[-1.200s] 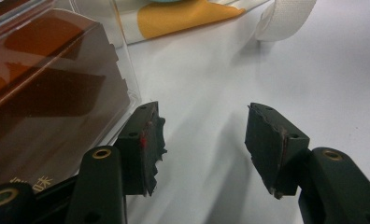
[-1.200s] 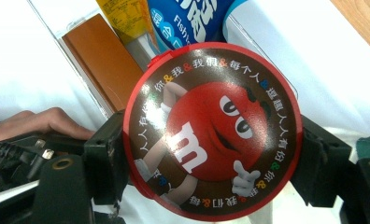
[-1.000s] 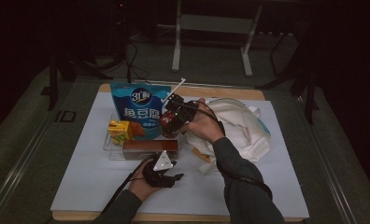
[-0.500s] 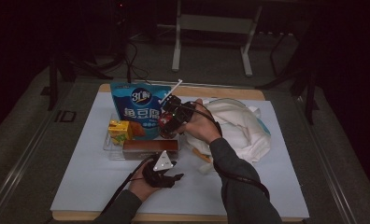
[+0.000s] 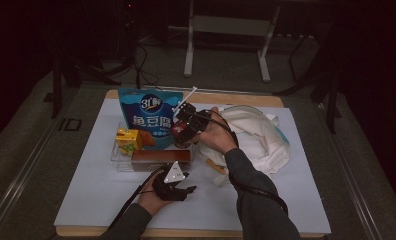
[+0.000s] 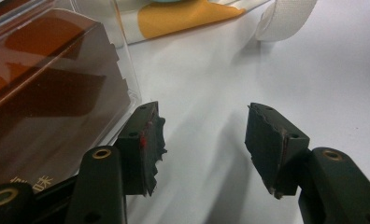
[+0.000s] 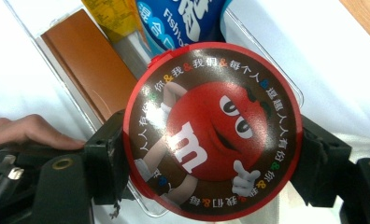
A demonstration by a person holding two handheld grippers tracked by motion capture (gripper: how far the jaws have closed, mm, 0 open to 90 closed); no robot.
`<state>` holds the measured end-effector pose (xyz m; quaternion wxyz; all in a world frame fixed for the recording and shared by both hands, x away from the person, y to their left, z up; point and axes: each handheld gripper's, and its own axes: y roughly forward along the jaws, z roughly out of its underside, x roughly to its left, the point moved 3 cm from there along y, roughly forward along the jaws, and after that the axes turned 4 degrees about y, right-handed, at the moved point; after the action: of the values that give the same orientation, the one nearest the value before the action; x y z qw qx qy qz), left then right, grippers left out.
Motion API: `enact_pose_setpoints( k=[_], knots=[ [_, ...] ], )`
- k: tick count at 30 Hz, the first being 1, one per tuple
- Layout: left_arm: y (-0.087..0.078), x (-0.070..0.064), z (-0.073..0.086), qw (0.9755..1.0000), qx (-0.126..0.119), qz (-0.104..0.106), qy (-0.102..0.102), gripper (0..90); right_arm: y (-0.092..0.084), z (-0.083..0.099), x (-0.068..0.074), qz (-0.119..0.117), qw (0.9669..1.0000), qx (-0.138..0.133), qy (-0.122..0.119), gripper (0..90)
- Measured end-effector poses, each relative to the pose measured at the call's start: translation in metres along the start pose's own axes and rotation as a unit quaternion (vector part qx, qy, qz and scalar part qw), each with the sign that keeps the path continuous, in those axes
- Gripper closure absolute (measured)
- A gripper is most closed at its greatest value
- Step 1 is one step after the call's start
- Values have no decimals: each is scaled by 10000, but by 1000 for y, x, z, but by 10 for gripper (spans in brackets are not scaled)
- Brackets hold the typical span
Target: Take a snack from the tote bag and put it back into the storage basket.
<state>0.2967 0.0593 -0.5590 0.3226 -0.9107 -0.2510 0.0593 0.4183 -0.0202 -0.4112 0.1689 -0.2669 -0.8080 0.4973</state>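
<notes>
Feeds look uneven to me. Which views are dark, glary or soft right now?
High view: dim, background nearly black, only the white table sheet reads well. Right gripper view: bright, with glare patches on the red round candy lid held between the right gripper jaws. Left gripper view: jaw pads sharp, soft shadows under them, reflections on the clear box.

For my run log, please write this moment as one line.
right gripper: shut on candy tin, above clear tray | left gripper: open, on table beside brown box

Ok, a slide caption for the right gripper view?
Right hand-held gripper clamps a round red-lidded candy tub above the clear tray.
</notes>
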Motion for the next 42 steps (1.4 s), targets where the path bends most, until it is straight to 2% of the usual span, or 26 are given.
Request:
enact_pose_setpoints(
  k=[12,21,27,38,42],
  knots=[
    [0,0,0,10000,-11,3,-12,452,11,1,2,38,10000,42,-68,258],
    [0,0,0,10000,7,5,1,452,16,1,3,159,9998,39,-144,258],
    [0,0,0,10000,-14,6,-17,452,19,1,3,153,9998,15,-121,257],
    [0,0,0,10000,-12,2,-12,451,27,0,6,299,9990,82,-335,257],
    [0,0,0,10000,-8,3,-15,451,29,0,6,337,9988,72,-345,258]
  ],
)
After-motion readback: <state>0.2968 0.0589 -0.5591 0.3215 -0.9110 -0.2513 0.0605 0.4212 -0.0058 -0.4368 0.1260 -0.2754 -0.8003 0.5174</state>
